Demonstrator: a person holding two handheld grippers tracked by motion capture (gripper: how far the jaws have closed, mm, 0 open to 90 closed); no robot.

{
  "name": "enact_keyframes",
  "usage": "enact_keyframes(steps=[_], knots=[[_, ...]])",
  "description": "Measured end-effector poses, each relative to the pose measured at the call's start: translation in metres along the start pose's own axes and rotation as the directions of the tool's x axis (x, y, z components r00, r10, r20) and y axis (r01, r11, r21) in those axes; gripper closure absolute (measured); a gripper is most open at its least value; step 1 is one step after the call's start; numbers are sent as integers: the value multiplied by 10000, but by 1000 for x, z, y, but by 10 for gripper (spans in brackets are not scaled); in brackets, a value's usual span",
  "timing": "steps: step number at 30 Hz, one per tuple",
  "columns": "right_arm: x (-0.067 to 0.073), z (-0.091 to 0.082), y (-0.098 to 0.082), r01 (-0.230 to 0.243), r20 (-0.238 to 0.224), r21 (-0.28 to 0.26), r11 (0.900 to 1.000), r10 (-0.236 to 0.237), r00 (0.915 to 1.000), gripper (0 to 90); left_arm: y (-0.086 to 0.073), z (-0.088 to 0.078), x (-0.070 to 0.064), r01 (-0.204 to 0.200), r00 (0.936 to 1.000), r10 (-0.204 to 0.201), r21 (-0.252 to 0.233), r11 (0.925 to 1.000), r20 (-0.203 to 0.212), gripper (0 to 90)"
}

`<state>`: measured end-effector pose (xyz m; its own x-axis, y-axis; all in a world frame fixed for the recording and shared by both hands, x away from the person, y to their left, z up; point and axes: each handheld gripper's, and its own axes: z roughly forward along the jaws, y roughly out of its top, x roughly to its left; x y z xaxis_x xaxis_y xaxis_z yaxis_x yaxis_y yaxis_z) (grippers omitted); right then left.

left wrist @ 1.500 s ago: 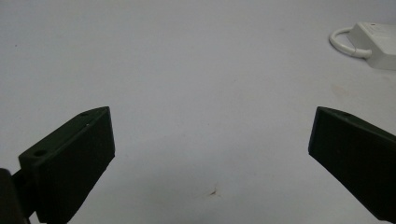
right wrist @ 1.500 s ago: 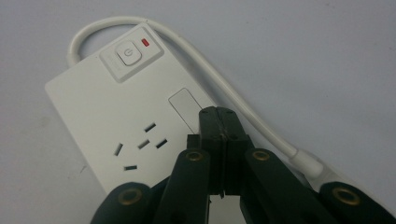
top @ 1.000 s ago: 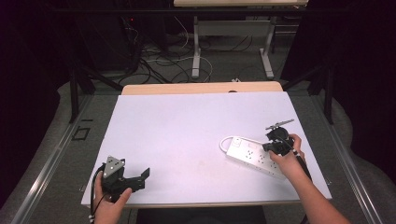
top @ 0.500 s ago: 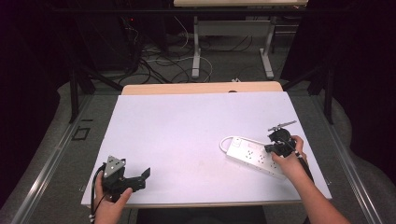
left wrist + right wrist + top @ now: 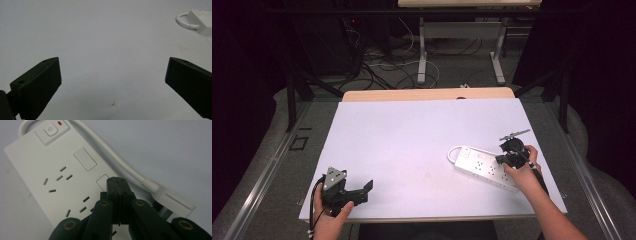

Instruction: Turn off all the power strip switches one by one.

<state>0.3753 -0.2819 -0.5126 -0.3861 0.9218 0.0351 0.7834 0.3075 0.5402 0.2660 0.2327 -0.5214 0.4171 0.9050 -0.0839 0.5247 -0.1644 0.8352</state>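
From my station I see the right gripper (image 5: 511, 152) over the white power strip (image 5: 484, 167), which lies flat on the right part of the white desk (image 5: 412, 135), angled so that its switch end points toward the middle of the desk and its other end toward the near right corner. In the right gripper view the right gripper (image 5: 117, 181) has its two black jaws pressed together with nothing between them, and their joined tips sit over the top face of the power strip (image 5: 62, 177), at a small blank panel just past the socket holes; whether they touch the plastic I cannot tell. The strip's power button (image 5: 50, 130) and a small red mark beside it are at the far end of the casing, and its white cord (image 5: 117, 157) loops out from that end and runs back along the strip's side to a plug (image 5: 172, 202) lying just beside it on the desk. My left gripper (image 5: 357, 190) rests at the near left edge of the desk, well apart from the strip, held in the person's left hand (image 5: 329, 225). In the left gripper view its jaws stand wide apart over bare desk, and the power strip (image 5: 202, 21) is far off at the upper right.
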Motion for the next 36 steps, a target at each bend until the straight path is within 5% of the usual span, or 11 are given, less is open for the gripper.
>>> enact_keyframes(steps=[36], knots=[[-6,2,-7,-228,-121,-386,9990,224,9997,900,0,1,-1,6,10000,-6,-23,10000,-53,4]])
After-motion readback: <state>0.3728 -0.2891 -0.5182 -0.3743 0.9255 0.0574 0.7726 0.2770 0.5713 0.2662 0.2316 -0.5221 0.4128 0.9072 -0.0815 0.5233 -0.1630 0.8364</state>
